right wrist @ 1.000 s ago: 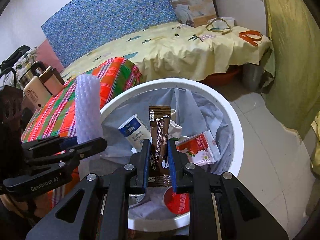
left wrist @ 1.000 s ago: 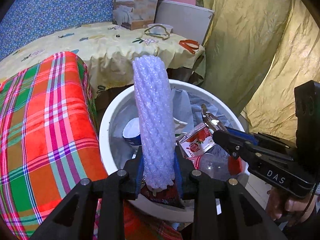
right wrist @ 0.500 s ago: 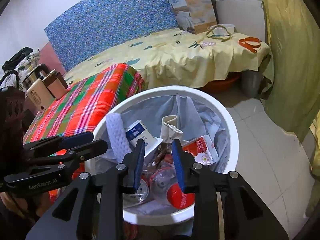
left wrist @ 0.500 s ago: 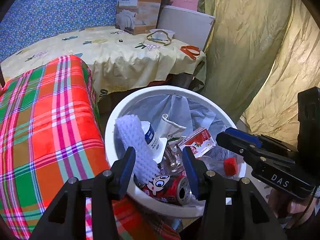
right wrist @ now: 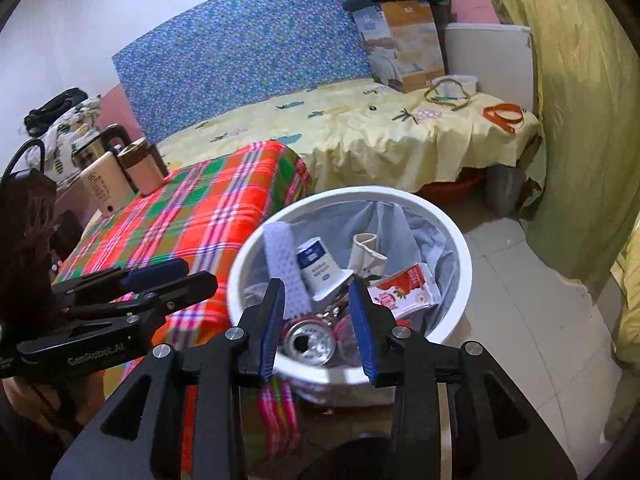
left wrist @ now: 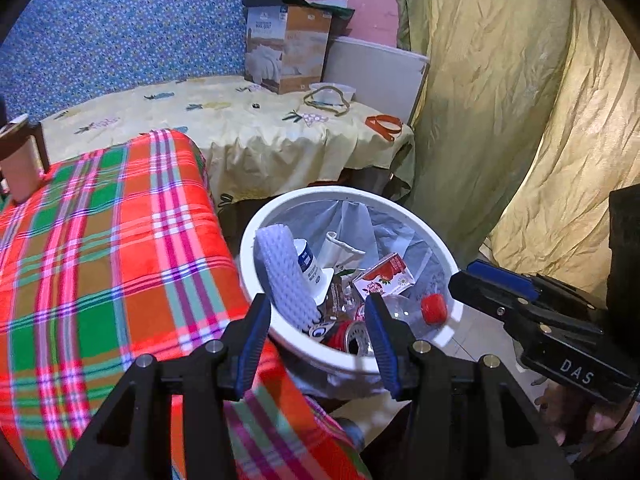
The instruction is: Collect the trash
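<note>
Both grippers had let go since a second earlier — the foam net sleeve (left wrist: 286, 276) and the coffee sachet had dropped into the white bin (left wrist: 352, 360). Left gripper (left wrist: 316, 340) hung above the bin's near rim, jaws spread wide, holding nothing. Right gripper (right wrist: 318, 322) likewise wide and bare. Sleeve leaned against the bin's left wall, touching a white yogurt bottle (right wrist: 318, 266); red carton (right wrist: 404, 286) and drink can (right wrist: 308, 340) lay nearby — the sachet could not be made out. Plaid blanket (left wrist: 100, 260) sat just beside the bin.
</note>
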### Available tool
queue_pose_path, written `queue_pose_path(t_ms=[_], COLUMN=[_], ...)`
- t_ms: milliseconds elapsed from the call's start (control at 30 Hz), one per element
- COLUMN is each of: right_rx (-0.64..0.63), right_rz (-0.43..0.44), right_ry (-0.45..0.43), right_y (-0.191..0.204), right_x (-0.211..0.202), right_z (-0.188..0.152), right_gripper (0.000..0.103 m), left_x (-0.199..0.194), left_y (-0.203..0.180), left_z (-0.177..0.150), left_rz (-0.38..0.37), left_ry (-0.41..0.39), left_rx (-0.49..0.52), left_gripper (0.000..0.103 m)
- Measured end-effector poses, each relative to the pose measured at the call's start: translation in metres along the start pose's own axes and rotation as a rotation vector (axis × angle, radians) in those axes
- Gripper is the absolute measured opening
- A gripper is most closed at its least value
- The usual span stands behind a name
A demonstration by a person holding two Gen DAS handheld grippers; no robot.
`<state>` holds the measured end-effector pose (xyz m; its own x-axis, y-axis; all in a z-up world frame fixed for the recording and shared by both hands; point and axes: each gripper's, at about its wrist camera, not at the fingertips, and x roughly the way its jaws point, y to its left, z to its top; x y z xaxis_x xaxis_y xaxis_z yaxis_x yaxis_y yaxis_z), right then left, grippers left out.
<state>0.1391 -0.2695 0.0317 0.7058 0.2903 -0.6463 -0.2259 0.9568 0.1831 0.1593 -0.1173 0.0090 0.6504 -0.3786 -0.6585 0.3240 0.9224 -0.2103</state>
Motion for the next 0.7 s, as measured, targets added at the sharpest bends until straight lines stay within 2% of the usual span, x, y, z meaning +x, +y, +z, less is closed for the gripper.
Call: queue_pose_path(t_ms=[367,700], right_rx=[-0.032,-0.042], right_rz=[-0.012,-0.03], right_ry=[-0.064,-0.088], right_y=[0.022,0.035], right_x=[-0.038,-0.063], right_z=[-0.017,-0.039], right_gripper=[0.036,0.037], left_x=[-0.052,-0.087], left_y=[-0.004,-0.004], left_z=[-0.029,-0.053], left_rz=[0.067,0.087], left_ry=[-0.067,-0.1], left_rx=[0.014,0.003], left_gripper=[0.051,0.051])
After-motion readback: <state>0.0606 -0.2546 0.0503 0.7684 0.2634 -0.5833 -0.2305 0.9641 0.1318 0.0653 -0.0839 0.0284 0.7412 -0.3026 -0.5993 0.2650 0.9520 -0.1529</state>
